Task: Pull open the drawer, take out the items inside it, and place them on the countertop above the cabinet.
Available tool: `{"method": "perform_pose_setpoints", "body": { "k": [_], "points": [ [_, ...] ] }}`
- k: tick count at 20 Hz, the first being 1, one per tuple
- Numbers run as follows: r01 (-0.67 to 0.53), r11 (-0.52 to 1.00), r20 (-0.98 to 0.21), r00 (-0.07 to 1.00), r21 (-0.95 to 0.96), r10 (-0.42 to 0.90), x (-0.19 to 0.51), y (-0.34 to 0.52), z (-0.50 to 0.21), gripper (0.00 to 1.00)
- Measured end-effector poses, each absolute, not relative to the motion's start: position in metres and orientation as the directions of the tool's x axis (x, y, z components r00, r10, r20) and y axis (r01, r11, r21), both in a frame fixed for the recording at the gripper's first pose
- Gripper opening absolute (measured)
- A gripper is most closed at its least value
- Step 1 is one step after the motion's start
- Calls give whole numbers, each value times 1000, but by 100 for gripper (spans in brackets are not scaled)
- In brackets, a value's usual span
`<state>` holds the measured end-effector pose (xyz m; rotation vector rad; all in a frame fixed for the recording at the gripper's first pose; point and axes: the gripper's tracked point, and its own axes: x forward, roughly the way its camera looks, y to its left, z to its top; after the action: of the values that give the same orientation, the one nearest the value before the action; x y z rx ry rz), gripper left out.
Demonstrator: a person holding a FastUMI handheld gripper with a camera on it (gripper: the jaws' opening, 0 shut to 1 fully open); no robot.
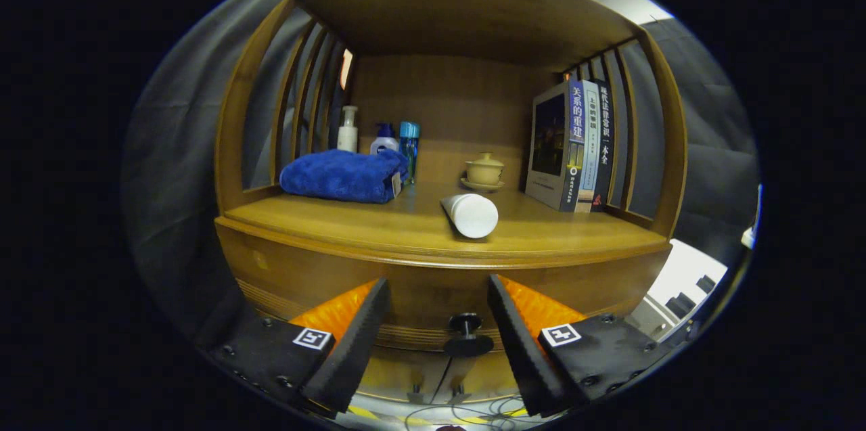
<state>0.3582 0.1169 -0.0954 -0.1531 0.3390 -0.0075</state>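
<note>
Drawer [433, 296] front w/ its knob [465, 323] sits just ahead, between fingers of gripper [438, 296], which is spread wide, holding nothing. White tube [471, 214] lies on countertop [379, 228] already. Can't tell if drawer's closed or what's left inside.

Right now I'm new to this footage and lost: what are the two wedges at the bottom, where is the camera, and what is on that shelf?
The camera rides on a hand-held claw and looks forward along its two fingers; those are the wedges. They stand open and hold nothing. Between them, just ahead, is the dark drawer knob on the wooden cabinet; the drawer looks shut. Beyond, on the countertop, lie a white tube on its side, a folded blue towel, three bottles behind the towel, a small lidded cup on a saucer, and upright books.
</note>
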Motion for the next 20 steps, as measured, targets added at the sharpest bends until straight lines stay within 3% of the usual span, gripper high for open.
{"method": "perform_pose_setpoints", "body": {
  "k": [10, 17, 20],
  "points": [
    [-126, 982, -197, 976, -138, 98, 258, 129, 45, 97],
    [-135, 984, -140, 983, -119, 118, 193, 114, 97, 97],
    [-72, 990, -80, 995, -123, 62, 182, 91, 115, 97]
  ]
}}
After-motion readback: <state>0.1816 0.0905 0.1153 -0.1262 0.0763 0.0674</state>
